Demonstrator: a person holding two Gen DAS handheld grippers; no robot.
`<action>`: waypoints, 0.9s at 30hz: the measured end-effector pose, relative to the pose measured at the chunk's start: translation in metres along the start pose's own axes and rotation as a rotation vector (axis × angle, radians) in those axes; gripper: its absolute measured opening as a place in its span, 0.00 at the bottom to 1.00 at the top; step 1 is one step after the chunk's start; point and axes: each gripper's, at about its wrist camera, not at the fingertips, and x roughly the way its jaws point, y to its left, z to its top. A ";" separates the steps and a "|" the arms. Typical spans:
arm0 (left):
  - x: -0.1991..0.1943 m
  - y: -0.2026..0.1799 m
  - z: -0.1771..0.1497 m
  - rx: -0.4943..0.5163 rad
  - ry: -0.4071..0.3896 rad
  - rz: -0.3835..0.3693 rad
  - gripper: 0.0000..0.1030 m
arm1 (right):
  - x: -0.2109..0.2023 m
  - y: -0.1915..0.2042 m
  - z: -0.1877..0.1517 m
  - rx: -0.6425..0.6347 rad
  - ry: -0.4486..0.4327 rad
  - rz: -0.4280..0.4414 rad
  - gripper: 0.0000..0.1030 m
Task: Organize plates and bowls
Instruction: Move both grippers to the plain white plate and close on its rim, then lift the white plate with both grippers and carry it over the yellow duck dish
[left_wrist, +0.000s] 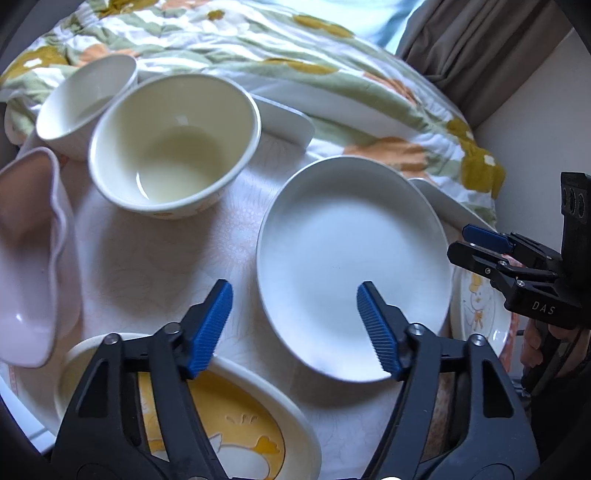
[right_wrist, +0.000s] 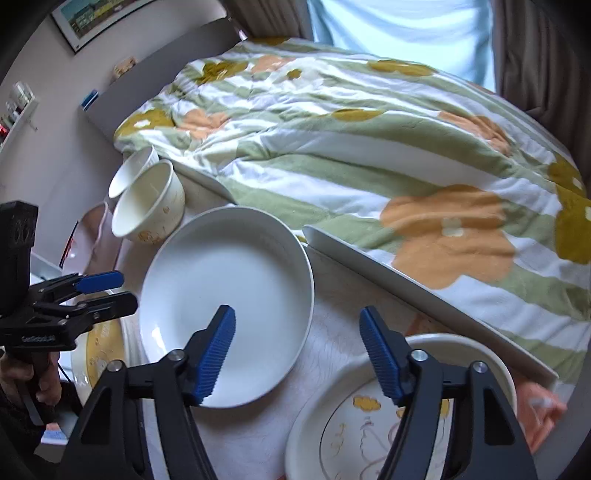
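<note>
**Crowded crockery, two sets of tongs closing in**

Both tongs hang part-open and hold nothing. The left tongs (left_wrist: 295, 325) straddle the near-left rim of the white plate (left_wrist: 351, 266), one pad over the bare patterned surface (left_wrist: 155, 266) and the other over the plate's well; whether either pad touches is not clear. The right tongs (right_wrist: 297, 349) sit over that same plate's right rim (right_wrist: 225, 295), with the cartoon-print plate (right_wrist: 343, 424) just beneath the right pad.

The dishes lie packed together on the small surface beside the bed's floral quilt (right_wrist: 369, 147): the cream bowl (left_wrist: 173, 147) leans against a smaller white bowl (left_wrist: 85, 99), a pink wavy dish (left_wrist: 29, 258) stands at the left, and a yellow-print plate (left_wrist: 221, 417) lies under the left tongs.

The likeliest trouble is a thin grip — glazed rims are slick, and a plate pinched at one edge may pivot and slip. Lifting the white plate could also knock its neighbours, since the cartoon-print plate seems tucked partly under its right edge. The two tongs work close together and might collide — and the tilted bowls look ready to roll if nudged.
</note>
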 end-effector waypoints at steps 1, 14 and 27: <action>0.005 0.000 -0.001 -0.004 0.006 0.003 0.60 | 0.005 -0.001 0.000 -0.009 0.012 0.010 0.53; 0.027 0.010 -0.007 -0.026 0.059 0.017 0.23 | 0.037 -0.001 0.008 -0.097 0.090 0.035 0.25; 0.024 0.013 -0.011 -0.053 0.073 0.053 0.17 | 0.041 -0.007 0.007 -0.101 0.101 0.021 0.13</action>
